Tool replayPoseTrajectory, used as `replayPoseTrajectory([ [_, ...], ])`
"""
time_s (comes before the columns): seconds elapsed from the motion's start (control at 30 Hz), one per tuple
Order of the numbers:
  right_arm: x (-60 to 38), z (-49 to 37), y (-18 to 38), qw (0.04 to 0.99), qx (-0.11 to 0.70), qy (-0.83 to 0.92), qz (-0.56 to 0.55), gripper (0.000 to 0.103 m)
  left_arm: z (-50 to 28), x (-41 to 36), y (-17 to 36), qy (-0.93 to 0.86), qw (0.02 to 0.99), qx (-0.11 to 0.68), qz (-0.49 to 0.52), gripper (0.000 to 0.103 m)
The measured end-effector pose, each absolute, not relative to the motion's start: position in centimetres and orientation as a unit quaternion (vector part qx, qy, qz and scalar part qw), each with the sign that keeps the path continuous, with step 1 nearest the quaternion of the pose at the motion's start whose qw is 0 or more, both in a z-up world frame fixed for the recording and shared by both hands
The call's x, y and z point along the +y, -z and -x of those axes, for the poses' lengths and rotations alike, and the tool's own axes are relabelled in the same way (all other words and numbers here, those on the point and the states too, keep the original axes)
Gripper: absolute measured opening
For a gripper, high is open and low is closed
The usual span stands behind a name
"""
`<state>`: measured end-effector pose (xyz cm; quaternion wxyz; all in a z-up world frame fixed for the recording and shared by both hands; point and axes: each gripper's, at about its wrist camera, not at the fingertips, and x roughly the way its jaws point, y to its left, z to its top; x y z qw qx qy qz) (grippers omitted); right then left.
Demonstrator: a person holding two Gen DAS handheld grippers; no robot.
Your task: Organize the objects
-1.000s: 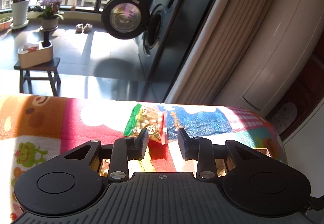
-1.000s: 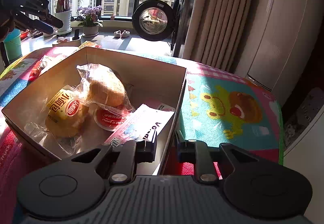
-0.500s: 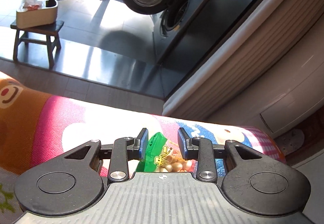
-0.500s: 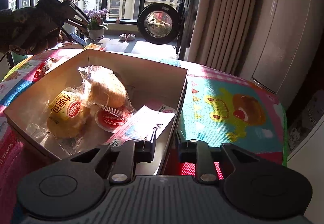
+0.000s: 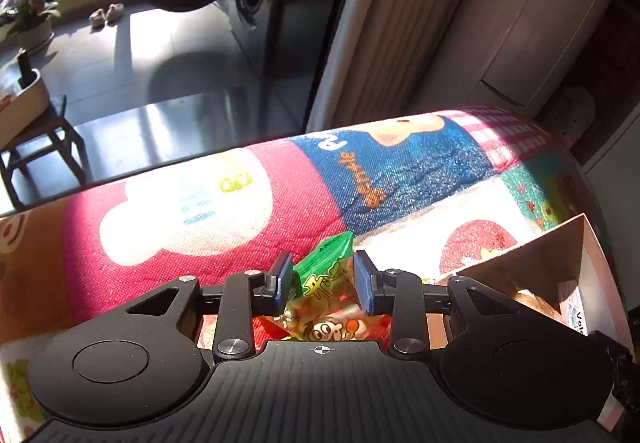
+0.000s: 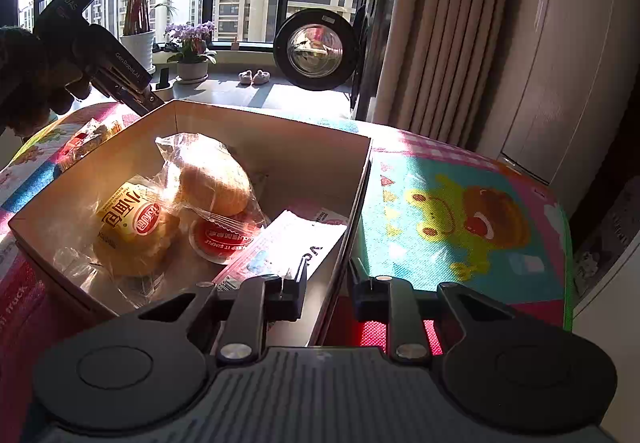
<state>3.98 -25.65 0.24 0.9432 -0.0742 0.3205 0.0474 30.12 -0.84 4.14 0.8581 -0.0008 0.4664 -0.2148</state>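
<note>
The green snack packet (image 5: 326, 277) now sits between my left gripper's (image 5: 323, 275) jaws, where a second ago it lay flat on the patterned cloth (image 5: 248, 227) ahead of them. The jaws are spread around it; I can't tell whether the blue pads (image 5: 285, 274) are pressing on it yet. The view has also swung toward the cardboard box (image 5: 560, 259), whose corner shows just right of the left jaws, so I judge the pick is made or nearly made and the carry into the box comes next.

My right gripper (image 6: 326, 283) hasn't shifted: its jaws straddle the box's near right wall (image 6: 352, 203), one inside and one outside, slightly apart, and whether they actually clamp the wall I can't say. It seems to be steadying the box.

Ahead and left of the right jaws the box already holds a wrapped bun (image 6: 210, 179), a yellow-labelled bread pack (image 6: 132, 223), a red-lidded cup (image 6: 222, 237) and a white sachet (image 6: 292, 243). Beyond the box's far left corner I see the left gripper's body held in a gloved hand (image 6: 32, 79). The box's far wall stands between the packet and the free space inside.
</note>
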Motion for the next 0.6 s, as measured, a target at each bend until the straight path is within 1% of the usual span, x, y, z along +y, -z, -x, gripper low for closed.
replayPoseTrajectory([
  [0.17,-25.5,-4.0,-0.2,0.943,0.321,-0.043,0.076,0.022,-24.6,-1.1,-4.3,0.266,0.837,0.478,0.008,0.038],
  [0.27,-25.4,-3.9,-0.3,0.943,0.322,-0.039,0.076,0.023,-21.2,-1.1,-4.1,0.271,0.833,0.482,-0.013,0.037],
  [0.33,-25.4,-4.0,-0.3,0.942,0.324,-0.037,0.077,0.022,-18.5,-0.4,-4.4,0.261,0.845,0.465,-0.025,0.035],
  [0.43,-25.4,-4.0,-0.3,0.942,0.326,-0.034,0.077,0.022,-14.7,1.1,-5.3,0.258,0.863,0.434,-0.012,0.035],
  [0.53,-25.2,-4.1,-0.4,0.94,0.329,-0.031,0.083,0.022,-11.6,2.4,-5.7,0.259,0.87,0.419,0.008,0.035],
  [0.6,-24.9,-4.0,-0.4,0.94,0.33,-0.029,0.088,0.022,-10.0,3.0,-5.7,0.231,0.884,0.407,-0.009,0.037],
])
